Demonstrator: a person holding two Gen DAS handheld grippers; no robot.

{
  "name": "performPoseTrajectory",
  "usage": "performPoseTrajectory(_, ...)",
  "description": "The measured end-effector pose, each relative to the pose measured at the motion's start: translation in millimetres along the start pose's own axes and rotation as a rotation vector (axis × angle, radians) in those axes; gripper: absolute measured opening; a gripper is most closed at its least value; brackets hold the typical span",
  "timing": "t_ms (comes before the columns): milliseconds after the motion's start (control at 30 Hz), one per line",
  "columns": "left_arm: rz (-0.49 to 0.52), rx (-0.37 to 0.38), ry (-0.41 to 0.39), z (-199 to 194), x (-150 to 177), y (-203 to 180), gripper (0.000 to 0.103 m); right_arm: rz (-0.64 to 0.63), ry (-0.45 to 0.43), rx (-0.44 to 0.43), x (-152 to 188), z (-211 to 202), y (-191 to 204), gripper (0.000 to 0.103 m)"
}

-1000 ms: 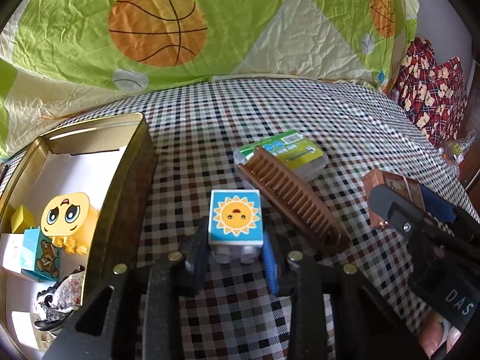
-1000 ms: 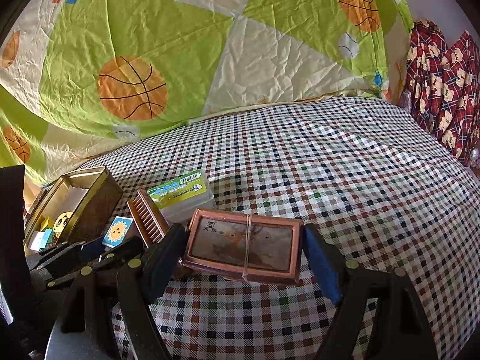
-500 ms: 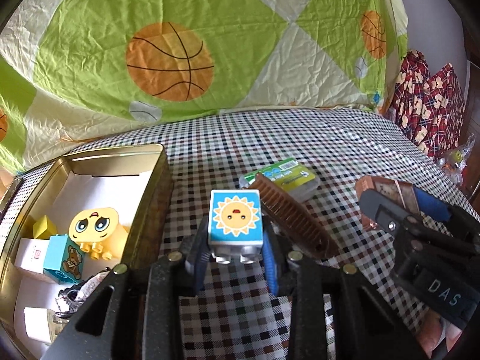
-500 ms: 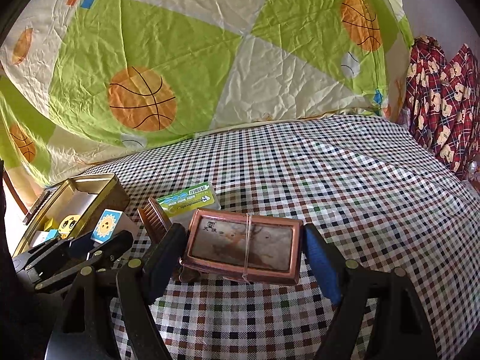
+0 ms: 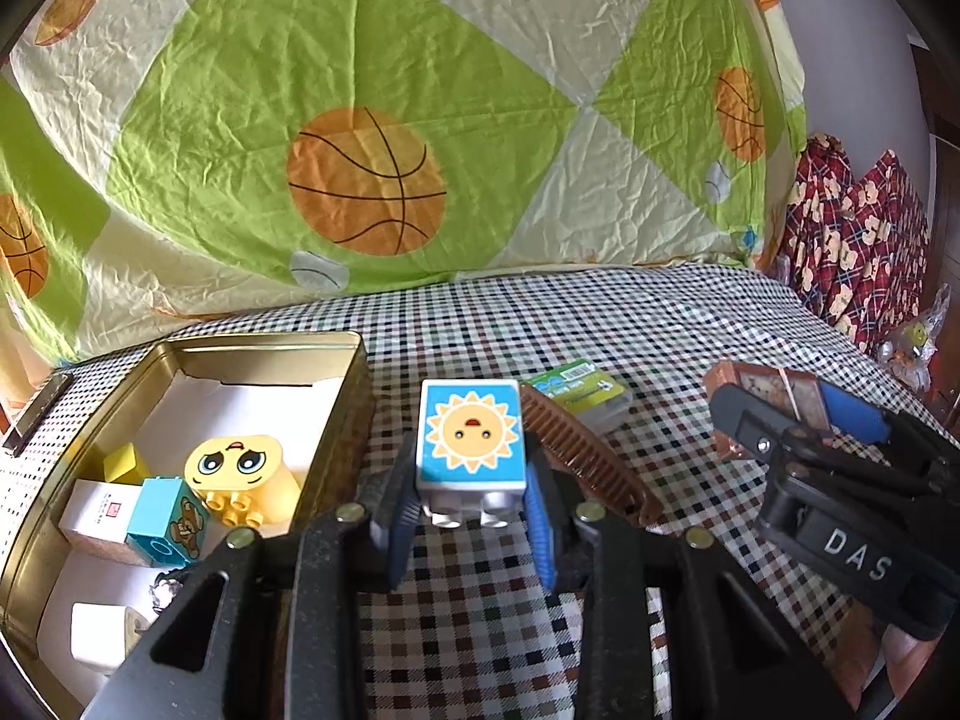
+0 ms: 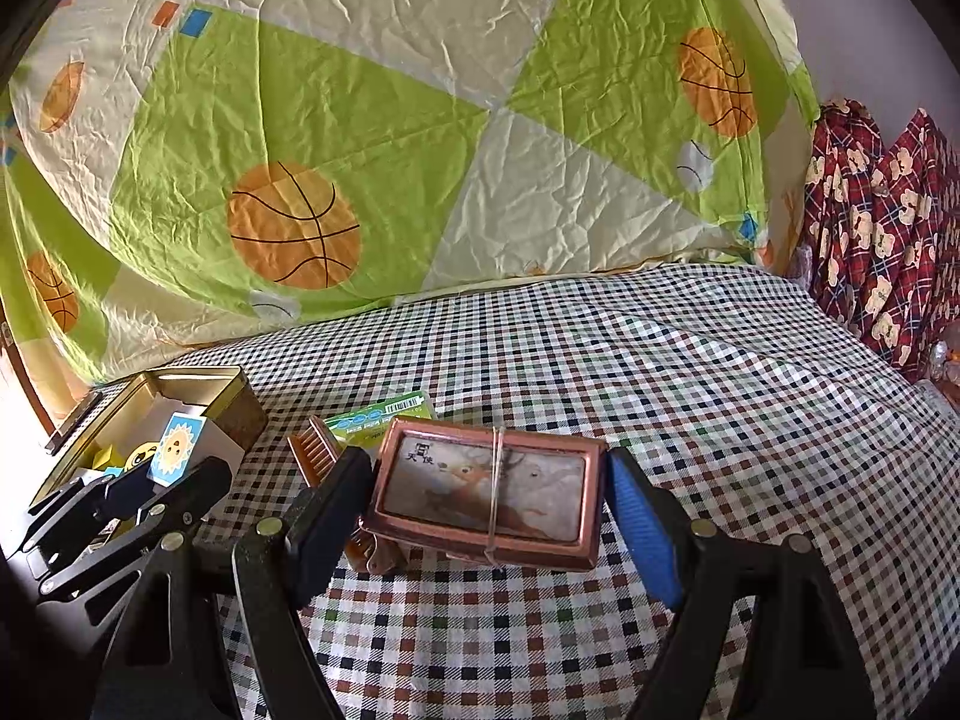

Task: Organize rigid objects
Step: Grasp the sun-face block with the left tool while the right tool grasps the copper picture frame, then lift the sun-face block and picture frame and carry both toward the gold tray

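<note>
Leftmost, an open gold tin (image 5: 351, 414) sits on the checked bedcover (image 5: 660, 324); inside it lie a yellow cube (image 5: 125, 463), a white box with a red mark (image 5: 99, 510), a light-blue block printed with a bear (image 5: 168, 525), a yellow face brick (image 5: 243, 477) and further white packets near the lower edge. Just right of the tin, the left tongs (image 5: 474, 531) pinch a sun-face block (image 5: 471, 435), held above the bedcover beside the tin's right wall. Behind it lie a brown comb (image 5: 588, 462) and a green-labelled box (image 5: 579, 387) carrying a barcode; its print is too small to read. Further right, the right tongs (image 6: 489, 501) are pressed against a copper-framed deer picture box (image 6: 486, 489) bound with a thin band; characters are printed at its upper left corner. White lettering "DAS" shows on the right tool's body in the left wrist view. A basketball-print quilt (image 6: 360, 150) fills the background.
</note>
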State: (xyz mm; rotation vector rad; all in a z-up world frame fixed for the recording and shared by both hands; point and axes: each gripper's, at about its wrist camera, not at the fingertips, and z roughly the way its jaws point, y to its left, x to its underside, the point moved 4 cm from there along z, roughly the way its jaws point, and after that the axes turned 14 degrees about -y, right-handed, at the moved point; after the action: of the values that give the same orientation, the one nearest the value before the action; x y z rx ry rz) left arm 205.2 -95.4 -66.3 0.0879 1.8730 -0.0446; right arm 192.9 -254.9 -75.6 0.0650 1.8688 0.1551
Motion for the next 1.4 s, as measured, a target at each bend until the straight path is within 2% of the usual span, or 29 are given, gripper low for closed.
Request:
performPoseTrajectory(567, -0.011, 0.008, -0.051, -18.6, -0.2, 2.3, 0.031, -0.042, -0.102, 0.019, -8.1, -16.8, 7.9, 0.081)
performPoseTrajectory(1400, -0.019, 0.012, -0.079, -33.3, -0.4, 5.6, 0.031, -0.063, -0.178, 0.007, -9.5, -30.2, 10.4, 0.081)
